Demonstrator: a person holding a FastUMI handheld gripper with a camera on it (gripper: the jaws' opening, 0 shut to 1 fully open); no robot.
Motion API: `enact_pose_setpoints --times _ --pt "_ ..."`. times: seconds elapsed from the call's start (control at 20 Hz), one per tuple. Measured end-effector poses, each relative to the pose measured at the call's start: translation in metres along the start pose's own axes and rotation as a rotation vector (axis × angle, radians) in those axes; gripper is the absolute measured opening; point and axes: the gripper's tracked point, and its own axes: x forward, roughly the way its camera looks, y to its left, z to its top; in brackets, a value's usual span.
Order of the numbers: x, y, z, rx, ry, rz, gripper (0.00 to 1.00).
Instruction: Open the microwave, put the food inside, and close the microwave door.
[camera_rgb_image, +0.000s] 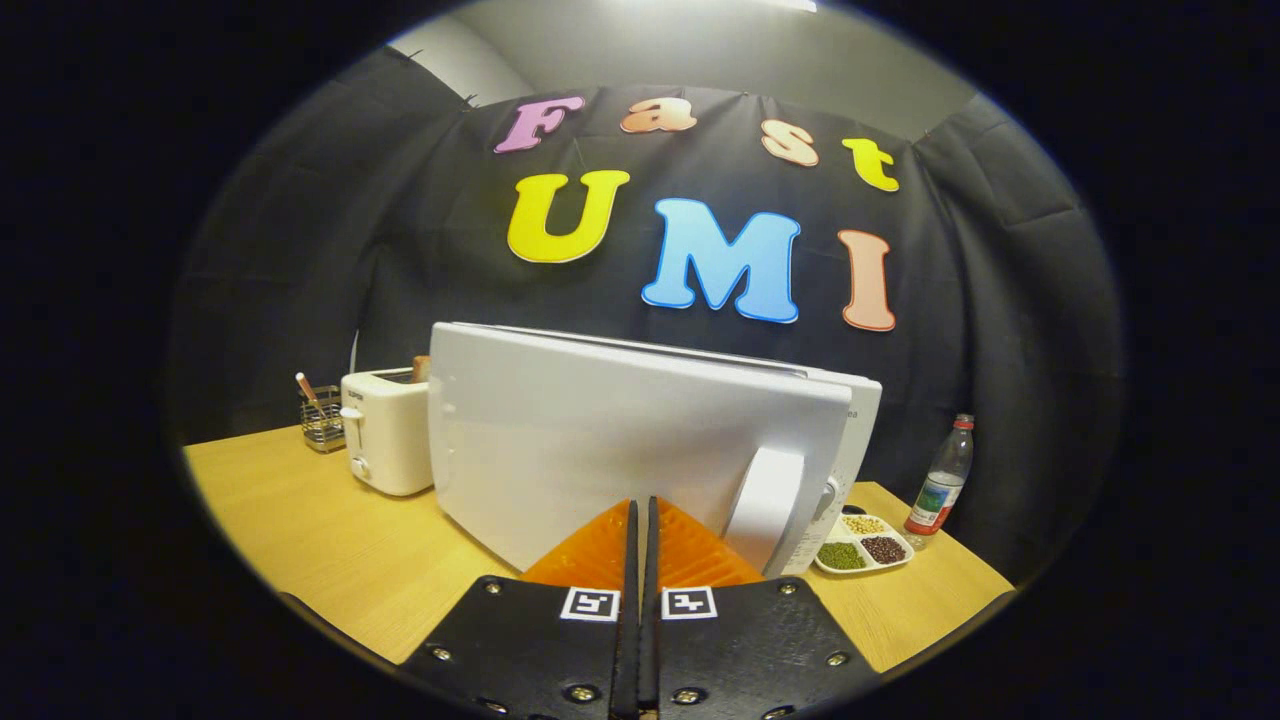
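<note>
The white microwave (860, 425) stands on the wooden table (330, 540), just ahead of me. Its big white door (590, 440) faces me, with a curved white handle (765, 505) at its right side. The door's handle side seems to stand a little off the body; I cannot tell whether it is latched. My gripper (640, 508) is shut with nothing between its fingers, and the tips are at or right against the lower part of the door, left of the handle. The inside of the microwave is hidden behind the door.
A white toaster (388, 430) stands left of the microwave, with a wire basket (322, 418) holding utensils beyond it. Right of the microwave lie a divided tray of beans (862, 545) and a plastic bottle (940, 480).
</note>
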Motion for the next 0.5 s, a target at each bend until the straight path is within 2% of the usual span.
enact_pose_setpoints --times 0.45,0.5 --pt "0.075 -0.033 -0.012 -0.043 0.051 -0.121 0.01" --pt "0.082 -0.032 -0.006 -0.033 0.023 -0.134 0.02"
